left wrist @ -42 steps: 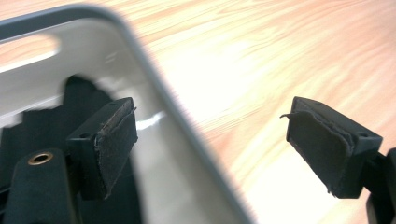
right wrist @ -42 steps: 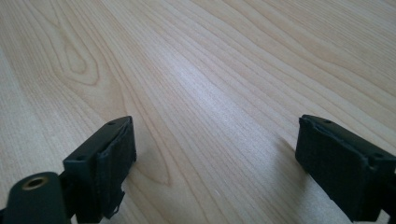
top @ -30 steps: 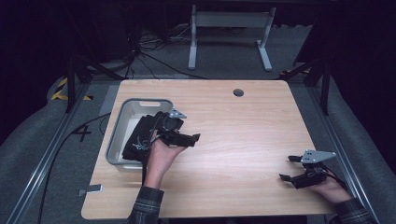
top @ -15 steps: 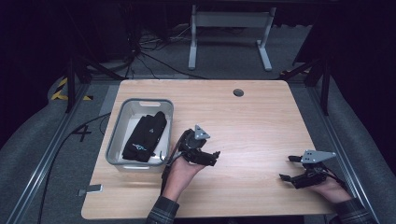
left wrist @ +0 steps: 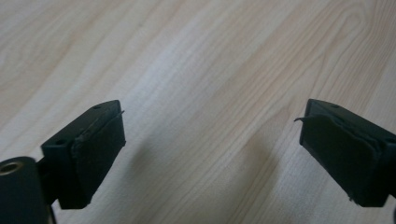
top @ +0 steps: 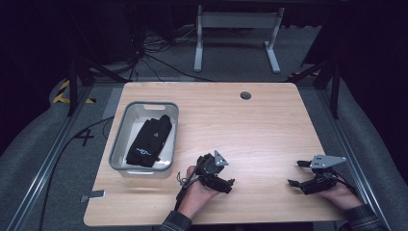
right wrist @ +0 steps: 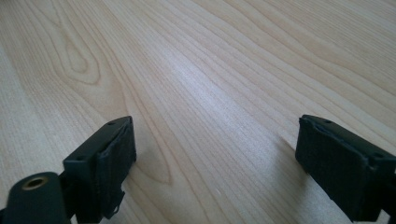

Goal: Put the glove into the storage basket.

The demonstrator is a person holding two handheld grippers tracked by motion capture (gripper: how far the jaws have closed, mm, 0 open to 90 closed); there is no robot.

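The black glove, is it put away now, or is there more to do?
Looks put away: the black glove lies inside the grey tray. The left gripper is over bare table, jaws wide, having just been opening, with nothing between them. The right gripper is open and empty too. No other loose thing shows on the table, so little seems left.
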